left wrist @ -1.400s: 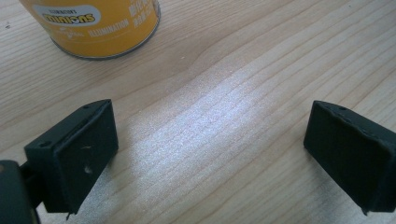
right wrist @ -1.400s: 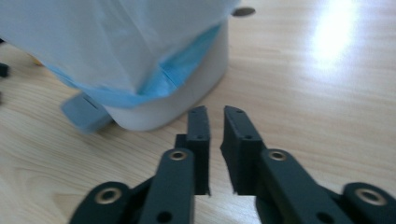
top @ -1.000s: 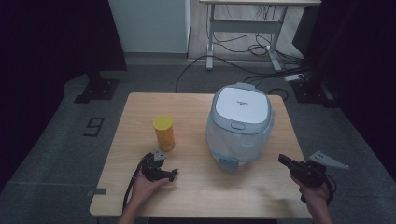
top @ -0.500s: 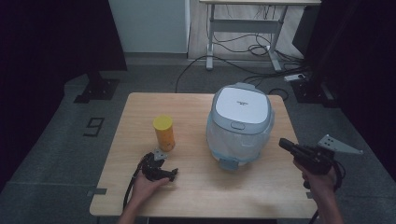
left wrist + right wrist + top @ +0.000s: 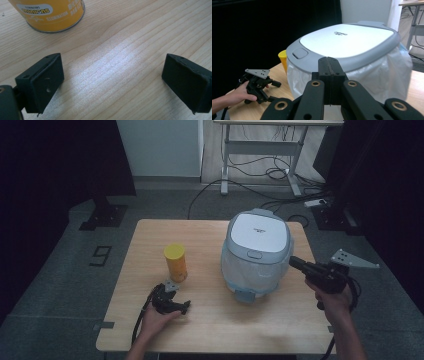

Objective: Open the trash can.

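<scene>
The rice cooker [image 5: 257, 250] is sitting on the wooden table [image 5: 210, 330], toward the table's far right part, with its grey lid shut and a clear plastic wrap hanging around its body. Its right side is lying close to the table's right edge, so little bare wood is showing there, while a wide strip of open tabletop is stretching in front of it toward the near edge. To the left of the cooker, well apart from it, a yellow can [image 5: 176, 262] is standing upright; bare wood is lying open between the two and beyond the can toward the left edge.

The left gripper [image 5: 170, 301] is resting low over the table, in front of the cooker and to its left, just near the can, with a hand [image 5: 155, 322] around it. In the left gripper view its jaws are standing wide apart with nothing but wood grain between them, and the base of the can [image 5: 48, 15] is showing just beyond.

The right gripper [image 5: 296, 263] is being held up in the person's right hand [image 5: 332, 300], just beside the cooker's right side, over the table's right edge. In the right gripper view its jaws are pressing together, holding nothing, pointing at the cooker's lid [image 5: 347, 41].
</scene>
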### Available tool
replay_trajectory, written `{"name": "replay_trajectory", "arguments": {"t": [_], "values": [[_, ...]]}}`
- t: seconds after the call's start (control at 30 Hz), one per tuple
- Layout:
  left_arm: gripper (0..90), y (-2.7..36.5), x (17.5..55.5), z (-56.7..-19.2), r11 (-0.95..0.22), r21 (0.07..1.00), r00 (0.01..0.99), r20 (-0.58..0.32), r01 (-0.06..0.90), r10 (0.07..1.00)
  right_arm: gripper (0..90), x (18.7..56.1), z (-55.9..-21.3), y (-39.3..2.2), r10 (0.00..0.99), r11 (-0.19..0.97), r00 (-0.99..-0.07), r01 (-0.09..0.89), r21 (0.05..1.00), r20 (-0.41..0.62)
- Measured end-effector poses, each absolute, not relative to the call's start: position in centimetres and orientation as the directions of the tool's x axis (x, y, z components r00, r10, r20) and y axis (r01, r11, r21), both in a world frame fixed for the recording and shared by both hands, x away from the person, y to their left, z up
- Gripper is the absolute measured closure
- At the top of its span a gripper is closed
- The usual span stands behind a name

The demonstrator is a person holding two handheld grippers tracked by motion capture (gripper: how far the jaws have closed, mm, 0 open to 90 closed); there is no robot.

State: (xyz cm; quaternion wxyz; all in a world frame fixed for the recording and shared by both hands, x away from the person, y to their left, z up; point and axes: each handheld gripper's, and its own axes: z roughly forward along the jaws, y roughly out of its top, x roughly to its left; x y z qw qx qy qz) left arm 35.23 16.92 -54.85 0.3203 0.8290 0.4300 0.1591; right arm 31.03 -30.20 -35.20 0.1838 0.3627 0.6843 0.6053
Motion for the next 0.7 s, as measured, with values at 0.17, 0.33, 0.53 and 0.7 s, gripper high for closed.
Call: {"name": "replay_trajectory", "arguments": {"t": [0.17,0.33,0.53,0.7], "values": [[3.8,16.9,35.2,-54.8,-0.426,0.668,0.581,-0.012,0.611,0.814,89.6,31.7,-34.8,-29.3,0.703,0.013,-0.685,0.281,0.960,0.191],[3.8,16.9,35.2,-54.9,-0.426,0.668,0.581,-0.012,0.611,0.814,89.6,32.3,-34.5,-28.6,0.684,0.015,-0.702,0.284,0.959,0.198],[3.8,16.9,35.2,-54.8,-0.426,0.668,0.581,-0.012,0.611,0.814,89.6,32.8,-34.3,-27.7,0.678,0.026,-0.709,0.289,0.957,0.195],[3.8,16.9,35.2,-54.8,-0.426,0.668,0.581,-0.012,0.611,0.814,89.6,33.6,-34.3,-26.4,0.669,0.048,-0.718,0.301,0.953,0.193]]}}
